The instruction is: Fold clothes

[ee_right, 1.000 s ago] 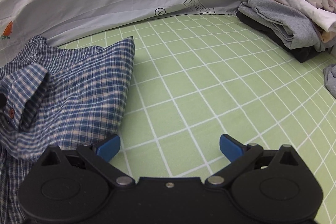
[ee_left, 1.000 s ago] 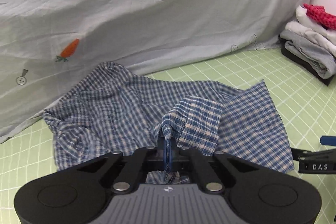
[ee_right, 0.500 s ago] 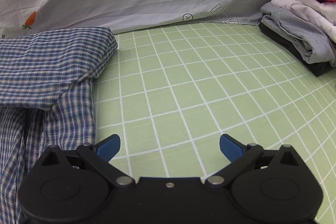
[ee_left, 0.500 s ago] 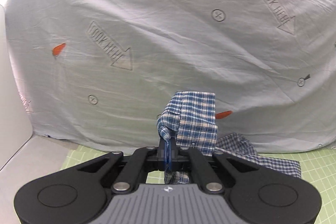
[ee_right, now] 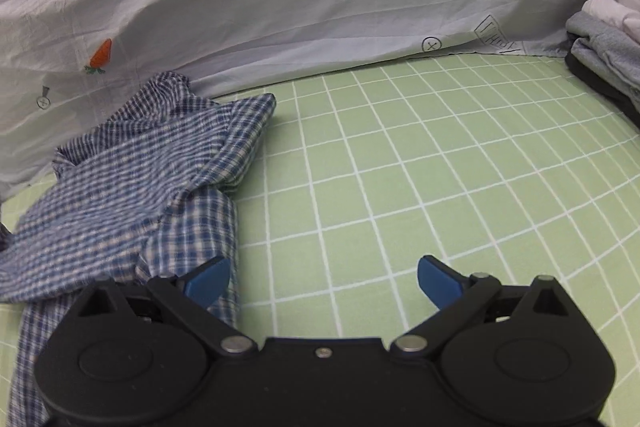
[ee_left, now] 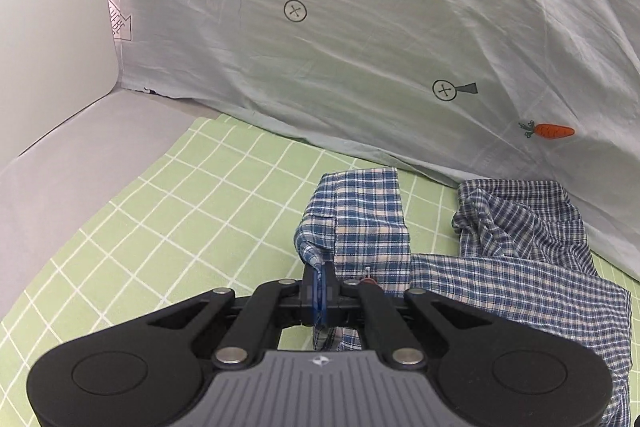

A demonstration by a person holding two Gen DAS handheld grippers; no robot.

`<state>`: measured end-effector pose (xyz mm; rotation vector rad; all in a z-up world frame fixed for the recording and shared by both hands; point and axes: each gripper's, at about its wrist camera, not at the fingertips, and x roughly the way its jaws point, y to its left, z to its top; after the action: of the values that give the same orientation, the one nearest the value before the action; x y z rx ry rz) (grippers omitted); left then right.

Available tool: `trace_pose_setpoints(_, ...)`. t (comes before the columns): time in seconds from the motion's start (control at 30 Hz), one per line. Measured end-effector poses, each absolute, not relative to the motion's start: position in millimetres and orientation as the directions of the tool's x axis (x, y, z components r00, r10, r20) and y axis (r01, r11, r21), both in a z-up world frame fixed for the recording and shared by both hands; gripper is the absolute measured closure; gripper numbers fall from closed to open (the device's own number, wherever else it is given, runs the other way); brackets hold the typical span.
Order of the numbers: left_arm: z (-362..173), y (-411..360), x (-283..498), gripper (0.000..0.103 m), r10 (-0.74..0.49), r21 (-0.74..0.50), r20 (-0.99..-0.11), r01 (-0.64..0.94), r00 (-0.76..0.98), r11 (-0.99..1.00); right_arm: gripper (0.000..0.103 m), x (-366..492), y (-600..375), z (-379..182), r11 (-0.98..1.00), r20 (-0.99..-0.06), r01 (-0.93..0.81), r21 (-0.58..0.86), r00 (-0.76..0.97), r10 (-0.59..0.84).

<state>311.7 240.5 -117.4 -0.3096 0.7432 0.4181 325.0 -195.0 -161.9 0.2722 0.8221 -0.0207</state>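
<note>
A blue and white plaid shirt (ee_left: 500, 267) lies crumpled on the green checked mat (ee_left: 180, 219). My left gripper (ee_left: 320, 291) is shut on a sleeve cuff of the shirt (ee_left: 360, 223), which stands up in front of the fingers. In the right wrist view the shirt (ee_right: 140, 179) lies at the left. My right gripper (ee_right: 320, 279) is open and empty over the mat (ee_right: 400, 167), its left fingertip (ee_right: 208, 279) at the shirt's edge.
A pale sheet with carrot and arrow prints (ee_left: 360, 47) hangs behind the mat. A stack of folded clothes (ee_right: 608, 39) sits at the far right. A grey surface and white wall (ee_left: 52, 67) lie to the left of the mat.
My left gripper has swung left and tipped down with the cuff, pulling the sleeve out over the mat. The shirt has shifted and bunched in the right wrist view; the right gripper stays open.
</note>
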Motion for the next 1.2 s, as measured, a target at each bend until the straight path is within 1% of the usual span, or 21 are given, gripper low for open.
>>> trace_pose_setpoints(0.03,-120.0,241.3,311.5,0.101,0.251,-0.127,-0.709,-0.469,0.659,0.874,0.006,330.1,-195.6,-161.0,0.951,-0.716,0.120,0.285,0.687,0.128)
trace_pose_setpoints(0.07,-121.8,241.4,312.1,0.101,0.248,-0.128,-0.710,-0.466,0.659,0.875,0.007,336.2,-195.6,-160.3,0.935,-0.704,0.117,0.334,0.691,0.165)
trace_pose_setpoints(0.17,-125.4,241.8,315.6,0.101,0.240,-0.128,-0.715,-0.461,0.656,0.878,0.014,362.3,-191.9,-160.1,0.891,-0.670,0.108,0.441,0.700,0.247)
trace_pose_setpoints(0.27,-126.6,242.6,320.7,0.101,0.235,-0.129,-0.718,-0.456,0.656,0.881,0.022,394.8,-181.4,-162.4,0.871,-0.656,0.080,0.484,0.693,0.301)
trace_pose_setpoints(0.37,-125.0,243.9,324.8,0.101,0.230,-0.135,-0.714,-0.452,0.661,0.881,0.035,424.4,-170.1,-166.6,0.883,-0.689,0.070,0.464,0.655,0.310)
trace_pose_setpoints(0.4,-124.4,244.4,326.2,0.101,0.228,-0.138,-0.713,-0.451,0.663,0.882,0.047,431.4,-168.0,-168.4,0.886,-0.701,0.072,0.458,0.642,0.311)
trace_pose_setpoints(0.43,-123.5,245.0,327.2,0.101,0.226,-0.143,-0.710,-0.450,0.667,0.881,0.067,436.3,-167.2,-170.0,0.884,-0.705,0.073,0.462,0.635,0.315)
trace_pose_setpoints(0.47,-121.8,245.9,328.1,0.101,0.221,-0.152,-0.705,-0.449,0.674,0.881,0.076,440.4,-167.1,-170.6,0.880,-0.704,0.070,0.470,0.630,0.326)
trace_pose_setpoints(0.5,-119.6,246.8,329.4,0.101,0.217,-0.160,-0.698,-0.445,0.682,0.881,0.092,443.7,-167.1,-169.6,0.878,-0.699,0.054,0.476,0.629,0.340)
trace_pose_setpoints(0.53,-117.1,247.1,330.9,0.101,0.216,-0.165,-0.691,-0.441,0.690,0.882,0.098,446.0,-166.1,-166.8,0.882,-0.691,0.034,0.470,0.636,0.343)
trace_pose_setpoints(0.57,-113.8,247.2,332.0,0.101,0.214,-0.171,-0.682,-0.437,0.699,0.883,0.098,447.9,-165.0,-162.0,0.889,-0.679,0.010,0.457,0.650,0.342)
trace_pose_setpoints(0.67,-100.1,246.1,333.2,0.101,0.215,-0.190,-0.640,-0.423,0.738,0.886,0.099,453.9,-168.2,-143.7,0.894,-0.629,-0.041,0.445,0.697,0.345)
trace_pose_setpoints(0.77,-90.2,243.6,337.4,0.101,0.237,-0.163,-0.608,-0.412,0.758,0.897,0.100,457.8,-178.9,-138.7,0.890,-0.603,-0.032,0.455,0.724,0.334)
trace_pose_setpoints(0.87,-99.5,244.3,345.9,0.101,0.244,-0.140,-0.632,-0.418,0.736,0.898,0.101,463.6,-185.0,-149.2,0.897,-0.624,0.001,0.442,0.718,0.307)
trace_pose_setpoints(0.97,-116.8,251.8,346.7,0.101,0.220,-0.185,-0.683,-0.456,0.697,0.871,0.100,466.7,-185.7,-158.4,0.909,-0.662,0.028,0.415,0.695,0.281)
trace_pose_setpoints(1.0,-120.7,254.4,344.5,0.101,0.209,-0.207,-0.691,-0.467,0.692,0.860,0.094,464.4,-184.4,-157.2,0.919,-0.672,0.033,0.393,0.692,0.263)
trace_pose_setpoints(1.07,-122.2,256.4,339.3,0.101,0.189,-0.244,-0.686,-0.467,0.703,0.850,0.068,456.9,-182.9,-152.9,0.938,-0.681,0.038,0.345,0.697,0.223)
trace_pose_setpoints(1.1,-121.9,256.7,336.6,0.101,0.180,-0.260,-0.679,-0.462,0.712,0.848,0.043,450.6,-183.1,-150.2,0.946,-0.679,0.038,0.321,0.706,0.202)
trace_pose_setpoints(1.13,-120.6,256.1,334.5,0.101,0.167,-0.276,-0.670,-0.452,0.723,0.849,0.028,444.8,-183.2,-148.3,0.952,-0.677,0.041,0.304,0.712,0.185)
trace_pose_setpoints(1.2,-115.0,248.8,334.3,0.101,0.114,-0.314,-0.651,-0.403,0.751,0.860,0.024,433.1,-185.5,-146.0,0.959,-0.683,0.050,0.280,0.712,0.163)
